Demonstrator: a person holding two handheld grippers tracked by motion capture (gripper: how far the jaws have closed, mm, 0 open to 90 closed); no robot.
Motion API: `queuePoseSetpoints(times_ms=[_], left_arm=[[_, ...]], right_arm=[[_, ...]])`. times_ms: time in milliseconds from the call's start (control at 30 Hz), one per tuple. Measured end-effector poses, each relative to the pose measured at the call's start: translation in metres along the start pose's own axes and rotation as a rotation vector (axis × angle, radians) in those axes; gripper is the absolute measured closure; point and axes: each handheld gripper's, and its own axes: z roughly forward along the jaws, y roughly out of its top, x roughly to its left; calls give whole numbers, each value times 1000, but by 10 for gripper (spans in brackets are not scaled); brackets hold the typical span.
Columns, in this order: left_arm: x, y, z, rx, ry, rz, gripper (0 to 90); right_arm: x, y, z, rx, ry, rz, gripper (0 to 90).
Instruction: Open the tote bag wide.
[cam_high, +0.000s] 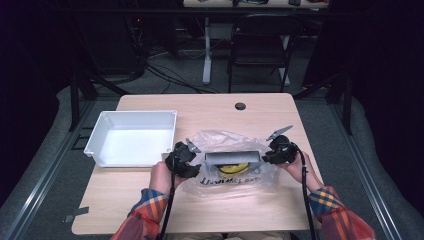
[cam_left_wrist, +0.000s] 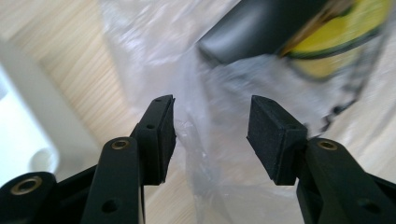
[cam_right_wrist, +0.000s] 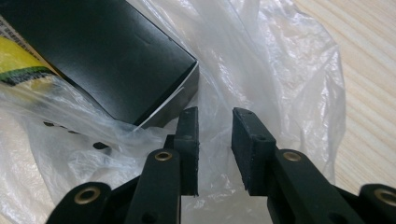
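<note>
A clear plastic bag (cam_high: 235, 176) with black lettering lies on the wooden table (cam_high: 150, 195) in the high view. Inside it is a dark box (cam_high: 232, 158) with a yellow label (cam_high: 234, 168). My left gripper (cam_high: 187, 159) is at the bag's left end. In the left gripper view its jaws (cam_left_wrist: 211, 123) stand open over crumpled bag film (cam_left_wrist: 219, 84), with the box (cam_left_wrist: 261, 28) beyond. My right gripper (cam_high: 267, 156) is at the bag's right end. Its jaws (cam_right_wrist: 215, 119) stand a narrow gap apart, just off the box corner (cam_right_wrist: 102, 56), with bag film (cam_right_wrist: 280, 70) behind them.
A white empty tray (cam_high: 131, 114) sits on the table's left half, close to my left gripper, and its rim (cam_left_wrist: 28, 116) appears in the left gripper view. A cable hole (cam_high: 240, 106) is near the far edge. A chair (cam_high: 260, 40) stands beyond the table.
</note>
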Motion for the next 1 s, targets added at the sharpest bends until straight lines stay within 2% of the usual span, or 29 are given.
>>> queuePoseSetpoints(times_ms=[100,167,300,333,400,433,600,733,767,800,1000], left_arm=[[-11,1,12,23,-8,39,520],[-20,0,26,65,1,85,550],[-24,-7,39,119,0,161,835],[-24,-9,41,128,-8,168,865],[-23,-12,44,150,-33,189,896],[-23,-13,44,160,-35,199,898],[-20,-20,46,194,-62,213,900],[-15,-27,43,209,-65,200,900],[-14,-28,43,209,-67,195,900],[-14,-29,42,216,-69,193,900],[-12,-36,41,248,-53,207,900]], right_arm=[[2,1,2,-10,-9,11,728],[2,0,2,-15,-3,19,730],[-2,-2,2,-12,2,27,736],[-3,-3,3,-12,-8,29,739],[-4,-5,6,-29,1,48,740],[-6,-5,5,-11,-5,34,741],[-8,-6,9,-26,-20,53,741],[-9,-5,10,-11,-43,27,740],[-8,-5,11,-22,-49,31,740],[-9,-4,10,-6,-57,15,740],[-9,-2,12,-4,-114,4,744]])
